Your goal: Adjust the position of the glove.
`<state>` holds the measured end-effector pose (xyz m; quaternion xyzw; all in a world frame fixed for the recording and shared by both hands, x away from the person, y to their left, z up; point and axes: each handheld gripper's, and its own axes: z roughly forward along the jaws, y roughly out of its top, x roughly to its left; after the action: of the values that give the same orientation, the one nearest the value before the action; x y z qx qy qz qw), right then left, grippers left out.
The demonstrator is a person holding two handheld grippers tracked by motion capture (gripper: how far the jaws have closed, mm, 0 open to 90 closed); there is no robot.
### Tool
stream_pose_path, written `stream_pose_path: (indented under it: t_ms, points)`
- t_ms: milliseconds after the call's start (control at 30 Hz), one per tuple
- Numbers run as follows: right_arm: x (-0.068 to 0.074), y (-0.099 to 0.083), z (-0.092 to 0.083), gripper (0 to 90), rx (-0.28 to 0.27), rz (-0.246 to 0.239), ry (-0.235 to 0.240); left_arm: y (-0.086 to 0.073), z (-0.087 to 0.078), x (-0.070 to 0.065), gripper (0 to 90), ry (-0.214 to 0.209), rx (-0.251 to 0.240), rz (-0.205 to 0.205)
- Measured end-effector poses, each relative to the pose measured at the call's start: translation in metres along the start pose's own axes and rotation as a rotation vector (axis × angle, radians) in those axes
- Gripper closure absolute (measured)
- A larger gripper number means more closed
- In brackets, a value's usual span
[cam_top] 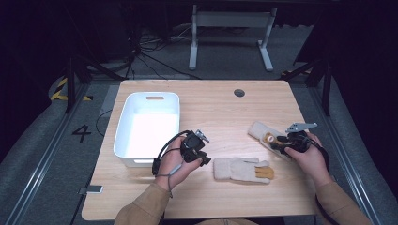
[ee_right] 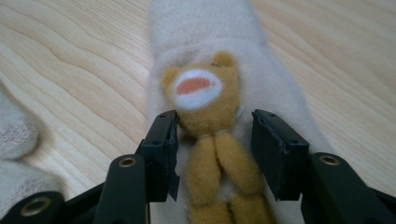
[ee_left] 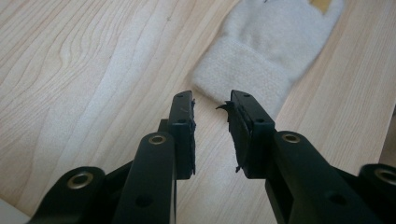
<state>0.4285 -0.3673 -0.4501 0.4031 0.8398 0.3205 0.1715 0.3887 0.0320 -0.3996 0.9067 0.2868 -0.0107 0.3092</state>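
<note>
Cream fleece gloves, two, on table (cam_top: 225, 112) right of white bin (cam_top: 148, 129). Near glove (cam_top: 241, 169) lies just right of left gripper (ee_left: 212, 109); jaws spread, empty, aimed at cuff. Far glove (ee_right: 205, 88) under right gripper (ee_right: 212, 140); jaws spread, straddling tan bear patch, not pinching. Soft, light, limp: likely best pinched at thick cuff.

bare table (cam_top: 220, 112) open beyond bin (cam_top: 148, 129).

Pale grained wood table (cam_top: 220, 112); fuzzy cream fleece gloves (cam_top: 237, 169); smooth white plastic bin (cam_top: 149, 100); matt black jaws
</note>
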Motion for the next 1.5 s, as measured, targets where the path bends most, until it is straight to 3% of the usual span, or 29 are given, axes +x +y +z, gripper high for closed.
stream_pose_path:
  t_ms: [233, 333, 500, 700, 1133, 1500]
  points:
    - [-0.002, -0.001, 0.0, 63.5, -0.008, 0.04, 0.007, 0.0, 0.0, 0.0, 71.2, -0.003, -0.002, 0.002]
    - [0.0, 0.001, -0.002, 74.3, 0.017, 0.005, -0.008, 0.0, 0.0, 0.0, 71.2, -0.002, 0.001, 0.005]
    - [0.003, 0.002, -0.005, 78.2, 0.031, -0.003, -0.029, -0.001, 0.0, 0.0, 71.2, -0.002, -0.001, 0.0]
    - [0.002, 0.006, -0.017, 79.7, -0.007, 0.008, -0.026, -0.001, -0.004, 0.001, 71.2, 0.002, -0.008, 0.002]
    - [0.004, 0.015, -0.051, 81.2, -0.097, -0.022, -0.028, -0.001, -0.006, 0.001, 70.5, -0.002, -0.011, 0.007]
    - [0.02, 0.023, -0.073, 81.6, -0.152, -0.071, -0.003, 0.003, -0.01, 0.003, 70.1, -0.008, -0.021, 0.017]
